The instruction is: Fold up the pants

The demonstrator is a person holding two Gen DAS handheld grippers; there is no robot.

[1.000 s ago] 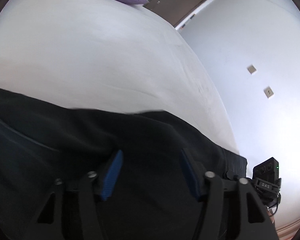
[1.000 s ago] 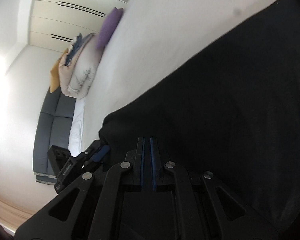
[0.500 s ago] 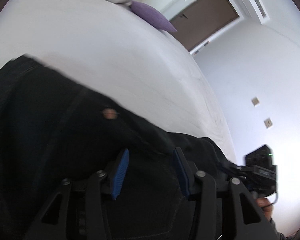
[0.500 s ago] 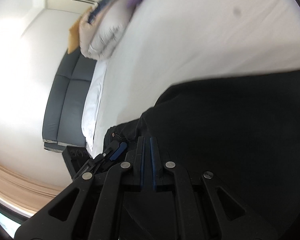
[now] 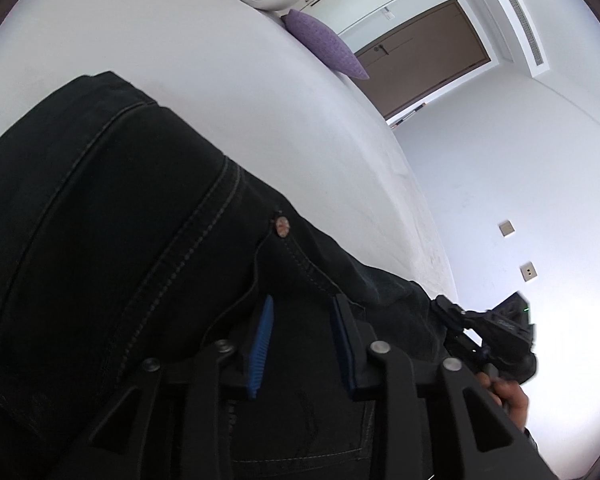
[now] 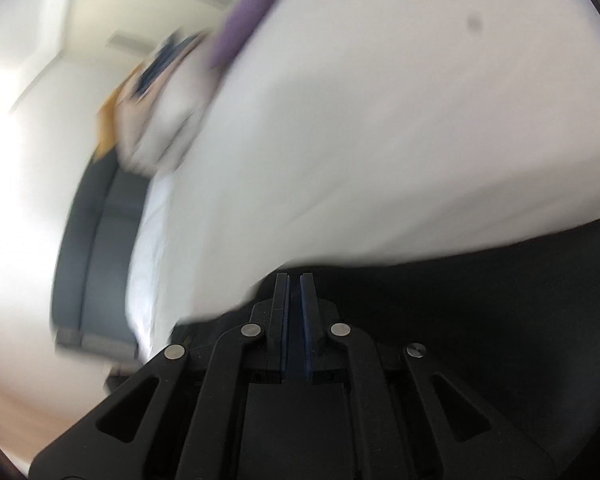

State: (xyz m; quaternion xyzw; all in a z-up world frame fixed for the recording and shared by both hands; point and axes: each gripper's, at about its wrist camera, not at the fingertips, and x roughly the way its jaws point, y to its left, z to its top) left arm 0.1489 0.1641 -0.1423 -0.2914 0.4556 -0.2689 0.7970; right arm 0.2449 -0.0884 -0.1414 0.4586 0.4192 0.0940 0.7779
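Left claw (image 5: 302, 344) gapes over black pants (image 5: 112, 240); right claw (image 6: 295, 316) looks pinched on them.

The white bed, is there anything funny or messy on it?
One small thing: a dark spot marks the white bed sheet in the right wrist view, away from the black jeans; it looks like a stain. That view is blurred, so it could be a speck on the lens. The jeans look undamaged.

right gripper (image 6: 295, 280) pinched on pants (image 6: 480, 300)
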